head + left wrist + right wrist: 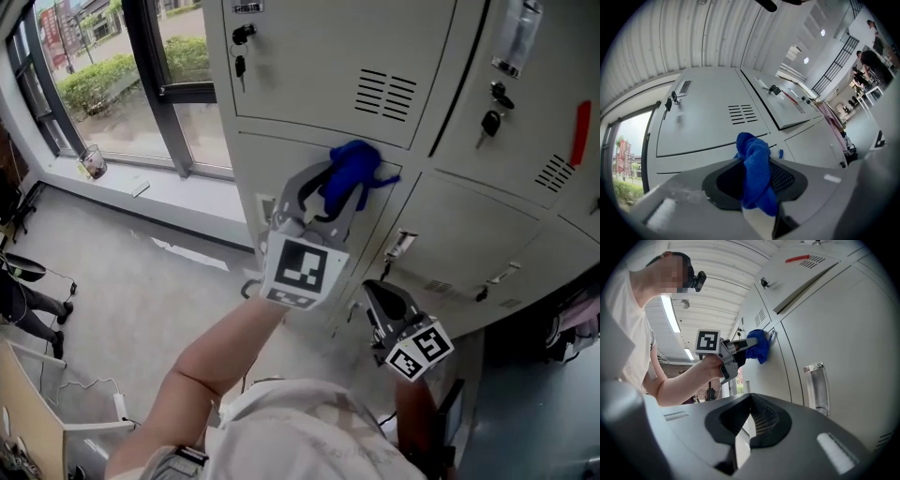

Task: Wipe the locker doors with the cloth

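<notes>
A blue cloth [352, 172] is pressed against the upper edge of a grey locker door [309, 244], just below the vented door [328, 66]. My left gripper [339, 187] is shut on the cloth, which bunches between its jaws in the left gripper view [754, 176]. My right gripper [380, 298] hangs lower and to the right, close to the lockers, jaws together and empty [750, 404]. From the right gripper view the left gripper [740, 348] and the cloth [757, 345] show up against the door face [787, 362].
Keys [241, 37] hang in locks on the upper doors, and a red tag [580, 131] is at far right. A metal label holder [818, 387] sits on the door near my right gripper. A window [103, 66] and grey floor [141, 291] lie left.
</notes>
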`<state>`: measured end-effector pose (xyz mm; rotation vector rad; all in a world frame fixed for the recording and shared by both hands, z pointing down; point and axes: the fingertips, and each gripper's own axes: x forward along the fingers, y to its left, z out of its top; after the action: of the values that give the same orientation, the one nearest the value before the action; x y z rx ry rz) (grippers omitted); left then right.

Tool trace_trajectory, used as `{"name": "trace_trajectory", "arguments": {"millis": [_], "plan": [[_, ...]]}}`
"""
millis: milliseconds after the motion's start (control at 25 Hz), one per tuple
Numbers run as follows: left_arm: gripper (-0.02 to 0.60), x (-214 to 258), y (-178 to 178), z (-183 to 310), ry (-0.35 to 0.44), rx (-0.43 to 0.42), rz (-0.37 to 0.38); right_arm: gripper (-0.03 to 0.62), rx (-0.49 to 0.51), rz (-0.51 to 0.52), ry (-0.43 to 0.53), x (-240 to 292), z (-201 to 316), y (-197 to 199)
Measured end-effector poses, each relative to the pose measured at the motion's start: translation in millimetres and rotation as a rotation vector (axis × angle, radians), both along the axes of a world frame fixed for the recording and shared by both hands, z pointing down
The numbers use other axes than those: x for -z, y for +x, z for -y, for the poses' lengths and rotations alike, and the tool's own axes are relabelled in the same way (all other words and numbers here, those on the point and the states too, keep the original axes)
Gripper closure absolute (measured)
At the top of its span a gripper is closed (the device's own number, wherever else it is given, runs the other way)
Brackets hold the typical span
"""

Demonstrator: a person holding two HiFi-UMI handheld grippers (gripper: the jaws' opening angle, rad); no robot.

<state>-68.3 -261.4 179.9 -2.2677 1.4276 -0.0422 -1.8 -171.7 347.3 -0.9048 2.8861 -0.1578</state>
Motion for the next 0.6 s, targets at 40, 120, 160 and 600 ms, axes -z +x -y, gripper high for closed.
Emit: {"name": "trace_trajectory", "arguments": {"millis": [40, 120, 160, 600], "plan": [[0.431, 0, -3, 0, 0.0, -0.002, -0.001, 0.586, -0.004, 0.0, 0.001, 0, 0, -2], [0.431, 1, -7, 0, 0.0, -0.006, -0.002, 0.586, -0.013, -0.002, 0.004, 2, 0, -3], [0.431, 1, -10, 0, 0.001, -0.006, -0.004, 0.586, -0.016, -0.003, 0.005, 3, 0, -4], [0.425, 11, -59, 4, 0.035, 0.028, -0.065, 0.586, -0.038, -0.032, -0.004, 1, 4, -12]]}}
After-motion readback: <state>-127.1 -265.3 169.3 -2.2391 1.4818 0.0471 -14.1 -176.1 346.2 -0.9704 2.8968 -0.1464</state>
